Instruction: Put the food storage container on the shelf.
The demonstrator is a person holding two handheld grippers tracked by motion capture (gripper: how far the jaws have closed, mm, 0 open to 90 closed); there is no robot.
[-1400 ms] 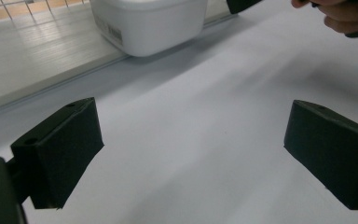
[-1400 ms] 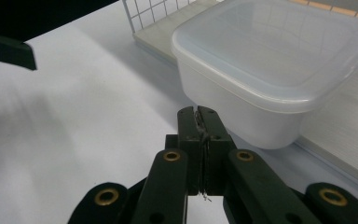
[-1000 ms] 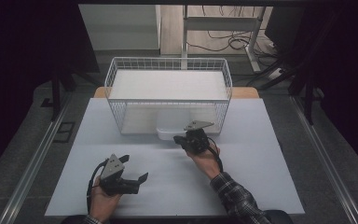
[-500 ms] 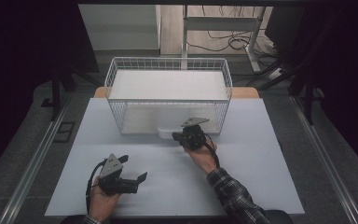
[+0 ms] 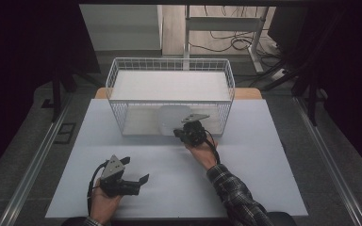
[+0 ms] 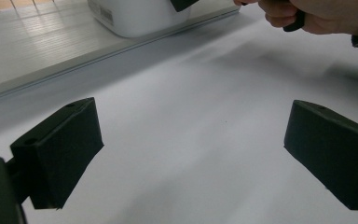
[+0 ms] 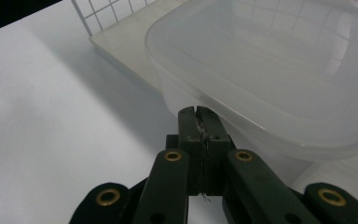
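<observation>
Right gripper view: clenched right tool (image 7: pixel 199 112) empty, tips just under translucent container (image 7: pixel 279 70) rim.

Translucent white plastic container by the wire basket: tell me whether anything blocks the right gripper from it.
Nothing visible does. The right gripper, jaws shut, is right at the near wall of the translucent white plastic container, under its rim; touching or not, I cannot tell.

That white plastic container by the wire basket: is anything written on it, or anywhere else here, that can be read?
No readable text anywhere.
White plastic container: a small pale patch on its side, perhaps a label, too blurred to read.
Wire basket: no lettering.
Table: plain white, no marks.
</observation>
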